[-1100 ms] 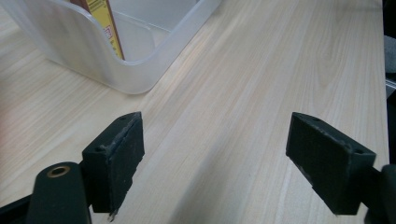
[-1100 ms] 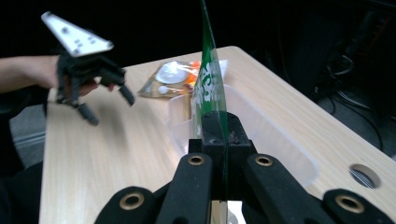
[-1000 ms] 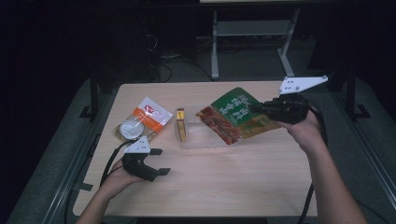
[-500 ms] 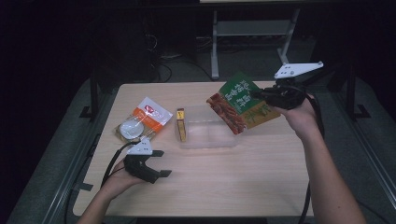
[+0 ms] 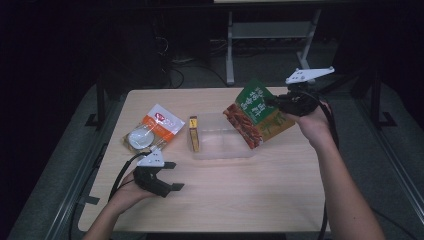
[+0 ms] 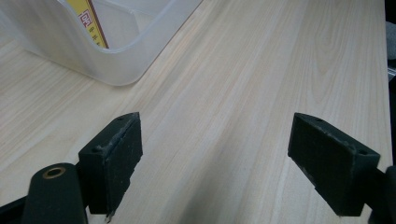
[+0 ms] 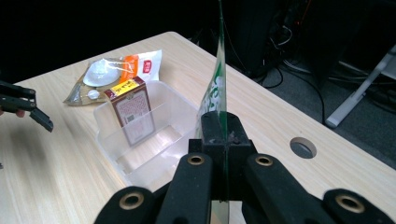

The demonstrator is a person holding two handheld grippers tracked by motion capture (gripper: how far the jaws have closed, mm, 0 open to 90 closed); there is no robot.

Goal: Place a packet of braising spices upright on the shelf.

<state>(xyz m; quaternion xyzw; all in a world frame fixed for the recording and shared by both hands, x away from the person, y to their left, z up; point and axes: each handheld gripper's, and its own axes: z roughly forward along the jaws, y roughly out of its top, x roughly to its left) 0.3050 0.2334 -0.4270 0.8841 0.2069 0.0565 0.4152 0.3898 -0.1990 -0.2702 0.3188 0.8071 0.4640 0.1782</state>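
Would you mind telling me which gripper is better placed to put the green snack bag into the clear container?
Right. The right gripper is shut on the green snack bag, holding it lifted just beside the clear container. The left gripper sits open near the table's front edge, holding nothing.

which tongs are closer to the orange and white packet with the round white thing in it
Left. The left tongs rest open on the table just in front of the orange-and-white plastic packet. The right tongs are across the clear plastic tub, holding the green snack bag.
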